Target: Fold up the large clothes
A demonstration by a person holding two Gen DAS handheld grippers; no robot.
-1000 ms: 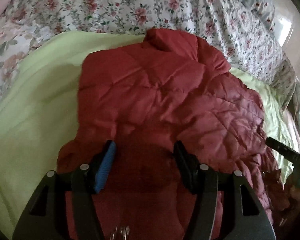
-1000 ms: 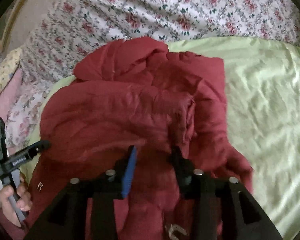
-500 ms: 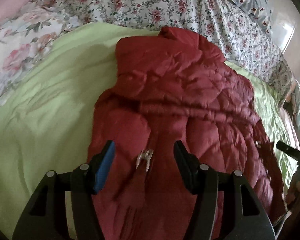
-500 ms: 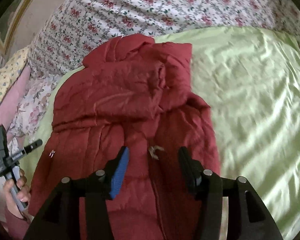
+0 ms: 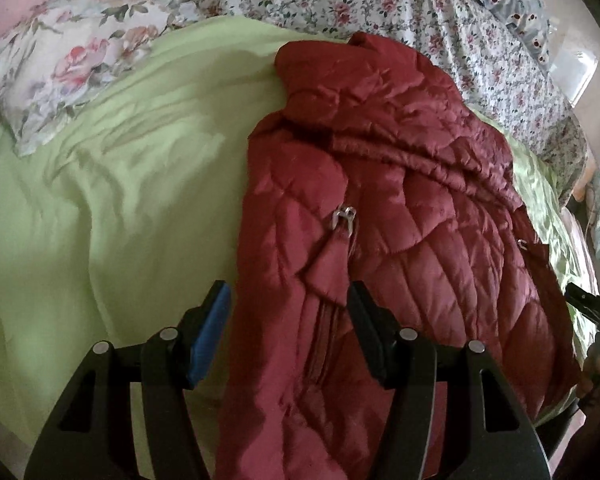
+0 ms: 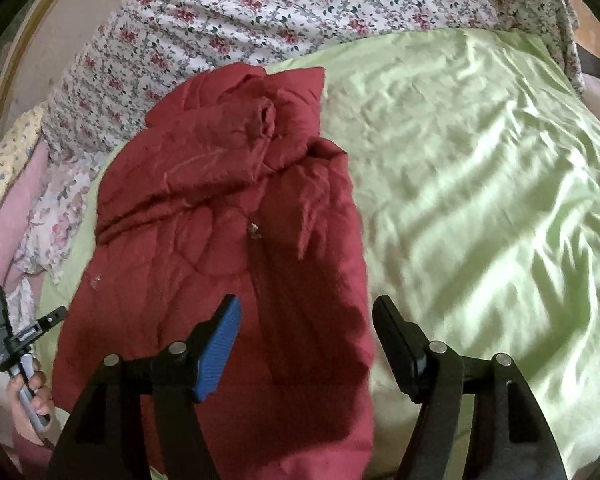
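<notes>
Claws first: the left claw (image 5: 288,312) stands apart over the near hem of the red quilted jacket (image 5: 380,208), gripping nothing; the right claw (image 6: 306,332) is opening, its pads clear of the cloth below. The jacket lies lengthwise on the green sheet (image 6: 480,184) of the bed, zipper pull (image 5: 346,216) up. Judgement: take both near hem corners evenly, then carry them toward the far collar, by the floral bedding (image 6: 228,12).

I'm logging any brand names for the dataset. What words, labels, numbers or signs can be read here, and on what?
None can be read.
Handheld device at the left edge of the right wrist view: a small pale label, too blurred to read.
Red jacket: no tag or logo showing.
</notes>
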